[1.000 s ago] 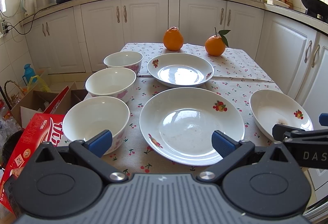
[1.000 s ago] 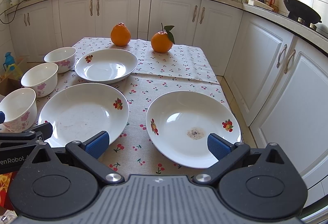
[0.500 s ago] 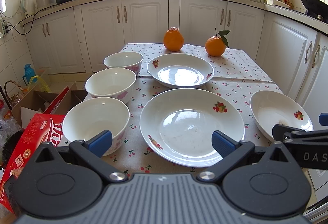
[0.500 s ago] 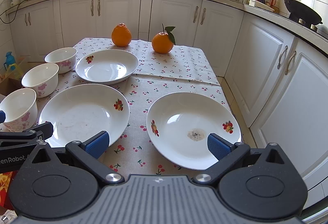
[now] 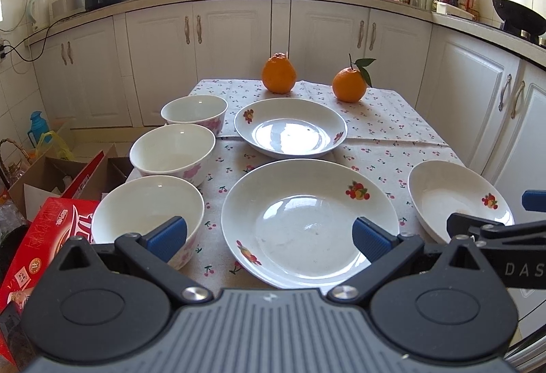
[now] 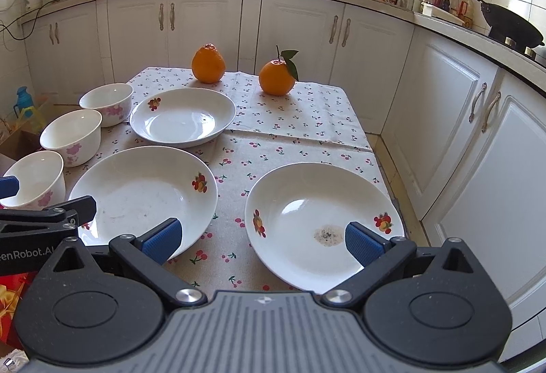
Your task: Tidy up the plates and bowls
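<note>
Three white plates with fruit prints lie on the cherry-print tablecloth: a near middle plate (image 5: 309,223) (image 6: 143,199), a far plate (image 5: 290,127) (image 6: 182,117) and a right plate (image 5: 457,199) (image 6: 324,223) with a grey smudge. Three white bowls with pink flowers stand in a row on the left: near (image 5: 146,212) (image 6: 34,178), middle (image 5: 172,151) (image 6: 71,135), far (image 5: 194,113) (image 6: 106,103). My left gripper (image 5: 269,238) is open and empty before the near middle plate. My right gripper (image 6: 261,238) is open and empty before the right plate.
Two oranges (image 5: 278,72) (image 5: 348,84) sit at the table's far end. A red box (image 5: 44,236) and cardboard boxes (image 5: 44,175) lie on the floor left of the table. White cabinets (image 6: 454,120) run along the back and right.
Both grippers have stayed nearly still, with only a slight drift of view. Nothing on the table has moved.
</note>
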A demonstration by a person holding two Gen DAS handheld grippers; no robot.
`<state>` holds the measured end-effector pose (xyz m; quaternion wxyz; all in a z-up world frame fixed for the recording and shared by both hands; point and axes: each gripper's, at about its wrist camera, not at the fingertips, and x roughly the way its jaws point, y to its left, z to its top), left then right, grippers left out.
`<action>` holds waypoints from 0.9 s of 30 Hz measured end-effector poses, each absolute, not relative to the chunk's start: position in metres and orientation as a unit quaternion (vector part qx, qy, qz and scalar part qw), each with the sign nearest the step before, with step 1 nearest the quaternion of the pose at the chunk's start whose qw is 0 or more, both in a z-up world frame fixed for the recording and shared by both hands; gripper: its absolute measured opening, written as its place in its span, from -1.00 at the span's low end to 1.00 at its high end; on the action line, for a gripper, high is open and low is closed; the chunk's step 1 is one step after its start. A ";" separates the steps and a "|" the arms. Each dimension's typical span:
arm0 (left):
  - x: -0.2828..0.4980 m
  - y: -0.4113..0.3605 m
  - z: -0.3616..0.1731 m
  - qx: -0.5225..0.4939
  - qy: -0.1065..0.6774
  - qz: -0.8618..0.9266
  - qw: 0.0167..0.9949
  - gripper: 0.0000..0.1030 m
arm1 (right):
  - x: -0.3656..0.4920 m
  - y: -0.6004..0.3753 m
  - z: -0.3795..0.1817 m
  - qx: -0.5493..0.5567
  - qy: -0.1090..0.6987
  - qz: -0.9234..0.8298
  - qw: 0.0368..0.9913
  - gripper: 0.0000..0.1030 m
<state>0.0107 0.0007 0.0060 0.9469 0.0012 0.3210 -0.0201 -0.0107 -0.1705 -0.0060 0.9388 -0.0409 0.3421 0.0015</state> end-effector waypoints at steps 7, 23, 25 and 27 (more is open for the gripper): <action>0.020 0.003 0.005 -0.006 0.332 -0.038 0.943 0.99 | 0.002 -0.186 0.000 -0.045 0.319 0.027 0.946 1.00; 0.048 -0.003 0.008 0.021 0.320 -0.058 0.945 0.99 | 0.009 -0.267 -0.025 -0.018 0.330 0.085 0.940 1.00; 0.052 -0.009 0.008 0.025 0.319 -0.072 0.945 0.99 | 0.006 -0.274 -0.032 -0.015 0.337 0.090 0.937 1.00; 0.055 -0.018 0.008 0.037 0.315 -0.075 0.945 0.99 | 0.005 -0.280 -0.042 -0.011 0.349 0.093 0.932 1.00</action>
